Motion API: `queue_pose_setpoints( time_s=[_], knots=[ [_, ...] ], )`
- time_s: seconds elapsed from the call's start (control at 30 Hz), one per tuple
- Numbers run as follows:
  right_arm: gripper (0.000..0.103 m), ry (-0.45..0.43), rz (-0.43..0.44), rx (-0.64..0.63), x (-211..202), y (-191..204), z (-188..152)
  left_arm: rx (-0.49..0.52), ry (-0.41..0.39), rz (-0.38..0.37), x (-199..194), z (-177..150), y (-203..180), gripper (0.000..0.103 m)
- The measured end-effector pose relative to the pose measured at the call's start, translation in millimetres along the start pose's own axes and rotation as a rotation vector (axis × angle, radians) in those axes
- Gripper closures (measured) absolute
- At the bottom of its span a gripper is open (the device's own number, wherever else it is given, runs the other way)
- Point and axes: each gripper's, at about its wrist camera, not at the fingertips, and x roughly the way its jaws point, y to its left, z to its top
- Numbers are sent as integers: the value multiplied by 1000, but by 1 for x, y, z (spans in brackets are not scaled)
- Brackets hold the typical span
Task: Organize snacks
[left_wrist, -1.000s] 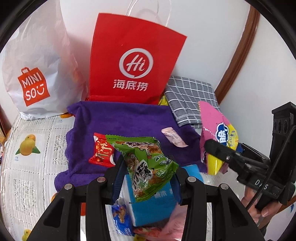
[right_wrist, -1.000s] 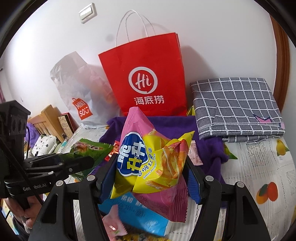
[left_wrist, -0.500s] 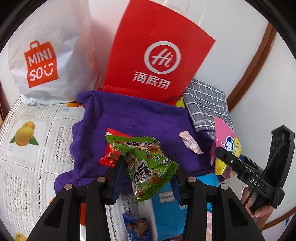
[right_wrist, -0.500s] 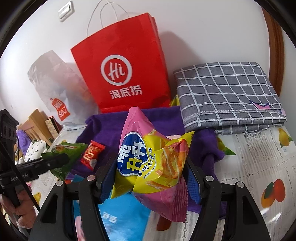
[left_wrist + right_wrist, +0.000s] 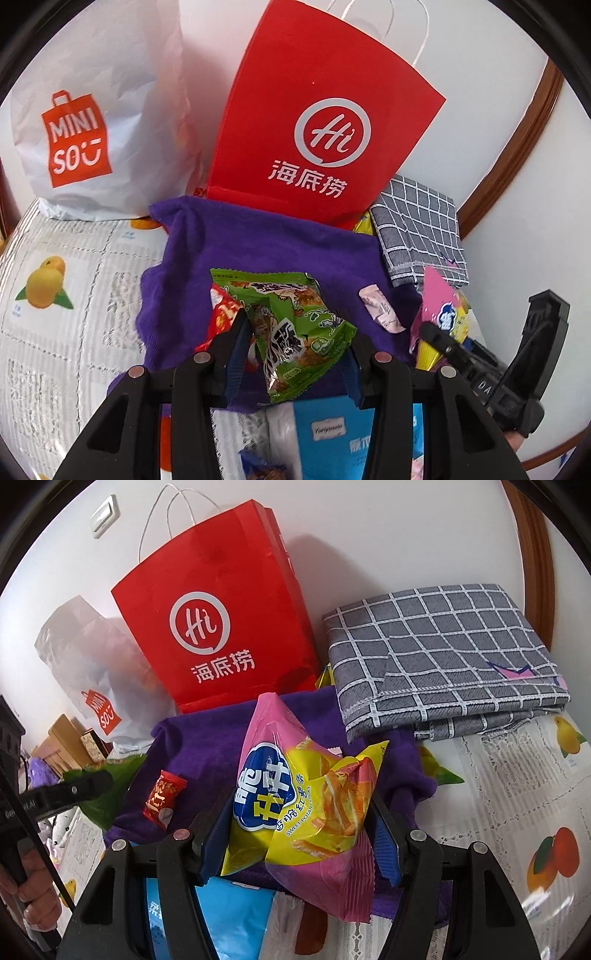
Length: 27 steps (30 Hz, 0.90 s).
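Note:
My left gripper [image 5: 295, 350] is shut on a green snack packet [image 5: 291, 325] and holds it above the near edge of a purple towel [image 5: 258, 251]. My right gripper [image 5: 299, 834] is shut on a pink and yellow sweet potato chip bag [image 5: 295, 805], also over the towel; the bag shows in the left wrist view [image 5: 441, 314]. A small red snack packet [image 5: 162, 797] and a small pale pink packet [image 5: 380, 304] lie on the towel. A red paper bag [image 5: 317, 140] stands upright behind the towel.
A white MINISO bag [image 5: 88, 125] stands left of the red bag. A folded grey checked cloth [image 5: 436, 657] lies at the right. A blue pack [image 5: 332, 435] and more snacks lie near me on the fruit-print tablecloth [image 5: 55, 295]. The wall is close behind.
Both grippers have moved forward and closer to the towel and red bag, each still holding its packet. The blue pack has slid lower in both views.

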Motion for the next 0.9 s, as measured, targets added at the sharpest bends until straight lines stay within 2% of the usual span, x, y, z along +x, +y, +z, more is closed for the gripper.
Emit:
queue_pose_setpoints(
  time_s=[0.27,0.47,0.57,0.7,0.9],
  knots=[
    [37,24,24,23,14,-7,0,31,41,17,26,11,-7,61],
    [37,39,52,54,19,-8,17,27,56,-13,36,19,-10,61],
    [37,43,38,-11,21,5,31,30,62,-22,40,21,-10,61],
    [37,53,61,-88,25,22,43,33,61,-22,40,23,-4,61],
    [37,131,84,-130,52,40,50,-35,64,0,39,29,21,61]
  ],
)
